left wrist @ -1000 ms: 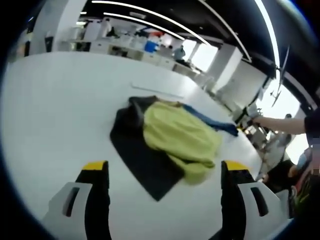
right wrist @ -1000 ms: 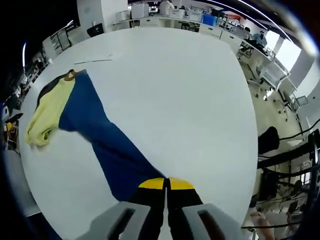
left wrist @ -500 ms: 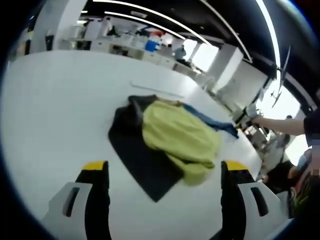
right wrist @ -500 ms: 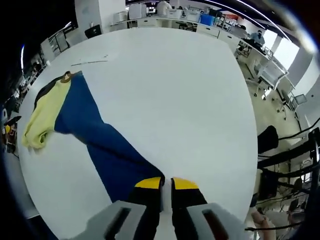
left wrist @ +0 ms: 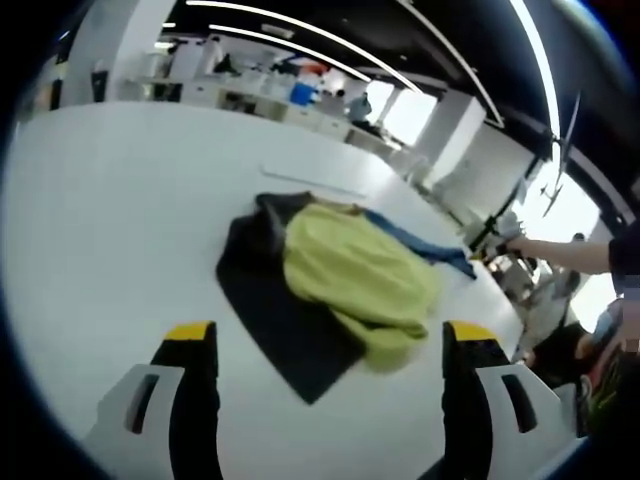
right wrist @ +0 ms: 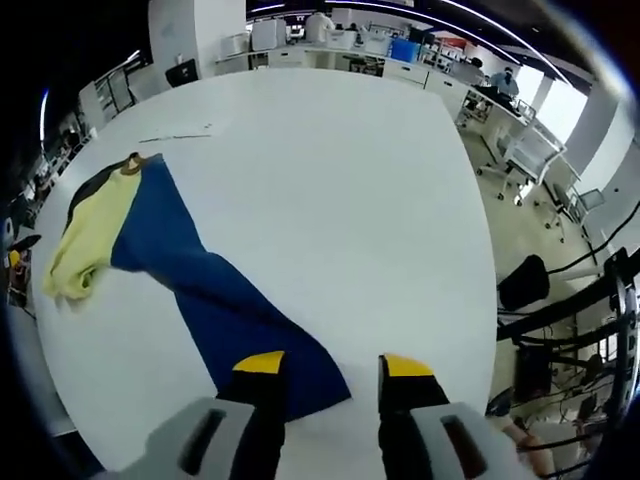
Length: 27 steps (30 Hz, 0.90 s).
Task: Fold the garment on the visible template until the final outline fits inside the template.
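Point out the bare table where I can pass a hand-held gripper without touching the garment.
Bare white table spreads wide on the far side of the blue panel, and between the dark template and the left hand-held gripper. Crowded: the yellow folded part heaped on the template.

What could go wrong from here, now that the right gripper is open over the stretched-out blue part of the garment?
1. The blue part lies far outside the dark template, reaching toward the table's near edge; it could slide off.
2. The yellow part is bunched and overhangs the template, so folding over it may trap wrinkles.
3. Both the right gripper and the left gripper are open and hold nothing, so a regrasp may catch one layer.
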Available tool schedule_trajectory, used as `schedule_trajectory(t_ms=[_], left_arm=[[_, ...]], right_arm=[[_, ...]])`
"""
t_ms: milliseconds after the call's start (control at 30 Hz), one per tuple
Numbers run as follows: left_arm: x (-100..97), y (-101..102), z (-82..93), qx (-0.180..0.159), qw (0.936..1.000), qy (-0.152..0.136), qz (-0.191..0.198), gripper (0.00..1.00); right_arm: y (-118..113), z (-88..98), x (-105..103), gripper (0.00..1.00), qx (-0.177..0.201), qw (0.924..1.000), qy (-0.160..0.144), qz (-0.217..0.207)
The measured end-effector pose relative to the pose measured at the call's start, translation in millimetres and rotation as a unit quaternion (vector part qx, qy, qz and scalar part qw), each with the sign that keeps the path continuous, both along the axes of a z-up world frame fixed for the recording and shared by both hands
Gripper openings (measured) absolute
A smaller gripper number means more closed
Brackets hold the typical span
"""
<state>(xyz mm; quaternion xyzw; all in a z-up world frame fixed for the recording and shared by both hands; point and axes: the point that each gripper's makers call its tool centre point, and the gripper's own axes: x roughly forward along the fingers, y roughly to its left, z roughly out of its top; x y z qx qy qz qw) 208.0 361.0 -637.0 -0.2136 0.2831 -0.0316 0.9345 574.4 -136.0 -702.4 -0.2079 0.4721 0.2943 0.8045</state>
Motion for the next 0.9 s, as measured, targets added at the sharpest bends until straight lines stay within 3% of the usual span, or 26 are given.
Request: schedule_trajectory(t_ms=[333,600,767,900], left_arm=[[0.2,-1.7,2.2,0.001,1.0,-0.003,-0.002,0.89],[0.7,-2.7,5.2,0.0,1.0,-0.008,-0.002,0.89],[-0.2,-2.3,4.9,0.001,1.0,-0.009,0.0,0.89],[-0.9,-4.3,5.0,-0.001,1.0,-0.01,0.0,0.89]], right_arm=[[0.8,2.7,-24.5,0.37,0.011,0.9999,0.005,0.001],[-1.4,7.9,-32.5,0.38,0.022,0.9997,0.004,0.003],[11.8,15.9,-52.1,0.38,0.03,0.9987,-0.006,0.04],[21.9,14.6,-67.3,0.36,0.016,0.9946,-0.016,0.101]])
